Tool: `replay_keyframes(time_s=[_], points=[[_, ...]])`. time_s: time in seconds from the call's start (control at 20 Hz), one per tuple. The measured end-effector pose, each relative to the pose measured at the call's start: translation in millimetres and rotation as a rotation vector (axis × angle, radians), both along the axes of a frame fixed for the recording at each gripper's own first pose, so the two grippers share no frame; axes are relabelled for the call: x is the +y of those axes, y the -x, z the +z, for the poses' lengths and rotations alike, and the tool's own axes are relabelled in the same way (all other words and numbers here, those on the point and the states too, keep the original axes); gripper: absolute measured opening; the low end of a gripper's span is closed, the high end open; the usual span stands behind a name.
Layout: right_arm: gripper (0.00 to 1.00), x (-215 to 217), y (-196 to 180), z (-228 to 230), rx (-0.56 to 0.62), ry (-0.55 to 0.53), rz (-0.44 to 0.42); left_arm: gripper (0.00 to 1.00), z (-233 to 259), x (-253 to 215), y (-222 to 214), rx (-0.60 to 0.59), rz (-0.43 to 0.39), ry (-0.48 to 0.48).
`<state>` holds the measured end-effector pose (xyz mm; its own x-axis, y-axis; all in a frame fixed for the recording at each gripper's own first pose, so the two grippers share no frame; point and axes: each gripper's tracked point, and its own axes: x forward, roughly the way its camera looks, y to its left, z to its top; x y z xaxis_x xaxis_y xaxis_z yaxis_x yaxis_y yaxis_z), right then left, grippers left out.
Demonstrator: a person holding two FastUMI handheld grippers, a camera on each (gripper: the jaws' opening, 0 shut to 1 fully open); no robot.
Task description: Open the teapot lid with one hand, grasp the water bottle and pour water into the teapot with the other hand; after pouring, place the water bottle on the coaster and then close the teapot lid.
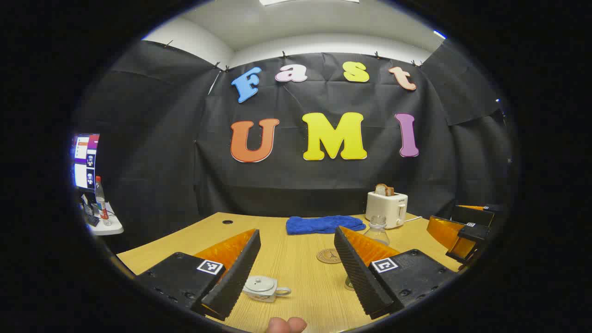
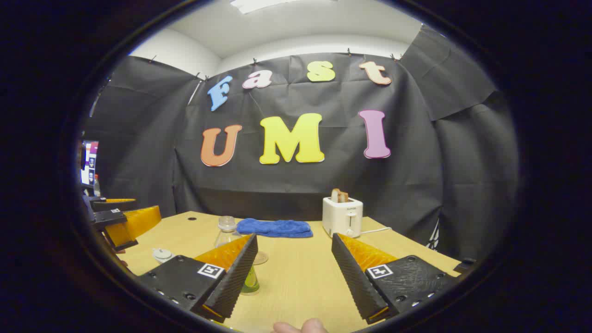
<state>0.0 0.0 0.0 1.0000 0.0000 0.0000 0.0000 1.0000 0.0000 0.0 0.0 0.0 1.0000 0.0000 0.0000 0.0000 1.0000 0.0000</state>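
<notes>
Left gripper (image 1: 296, 266): fingers wide apart, nothing between, hanging above the surface (image 1: 296, 245). Fingertips of a hand (image 1: 286, 325) at the bottom edge. Just under the left finger, a small teapot (image 1: 263, 288): whitish-grey, squat, lid on w/ a little knob, loop handle out to the right. Sitting flat on the surface, near the front edge. A bit past it, btw the fingers, a round brown coaster (image 1: 329, 255) w/ a pattern, lying flat, bare on top. Just right of the coaster, half hidden behind the right finger, the water bottle (image 1: 377, 230): clear, no cap, wide at the bottom, upright. Further back, a blue towel (image 1: 323, 225) and a white toaster (image 1: 387, 209) w/ bread sticking out. Far right, the other gripper showing at the edge.

Right gripper (image 2: 294, 263): fingers also wide apart, holding nothing, above the surface. Bit of a hand (image 2: 300, 327) at the bottom. Water bottle (image 2: 229, 236) partly behind the left finger, upright, clear w/ open neck, greenish at its base. Teapot (image 2: 162, 254) far left, small, lid on, well apart from this gripper. Towel and toaster at the back of the surface. Left gripper (image 2: 118, 222) showing at the far left edge, over by the teapot; can't tell from here how its fingers stand.
</notes>
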Motion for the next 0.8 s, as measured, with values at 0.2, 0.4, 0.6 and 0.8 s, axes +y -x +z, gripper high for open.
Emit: replay_keyframes(time_s=[0.2,0.4,0.6,0.8], points=[[0.96,-1.2,-2.3,-5.2,0.019,0.008,-0.007,1.0,-3.6,-0.8,-2.1,-0.002,0.001,0.001],[0.96,-0.9,-1.7,-3.2,0.012,0.013,-0.013,1.0,-4.1,-0.8,-2.5,0.004,-0.002,0.003],[0.96,0.0,-1.4,-4.5,0.017,0.014,-0.013,1.0,-2.9,0.0,-1.8,-0.001,-0.004,0.0],[0.96,0.6,-1.1,-4.6,0.018,0.018,-0.011,1.0,-4.7,0.6,-2.9,0.001,0.001,0.005]])
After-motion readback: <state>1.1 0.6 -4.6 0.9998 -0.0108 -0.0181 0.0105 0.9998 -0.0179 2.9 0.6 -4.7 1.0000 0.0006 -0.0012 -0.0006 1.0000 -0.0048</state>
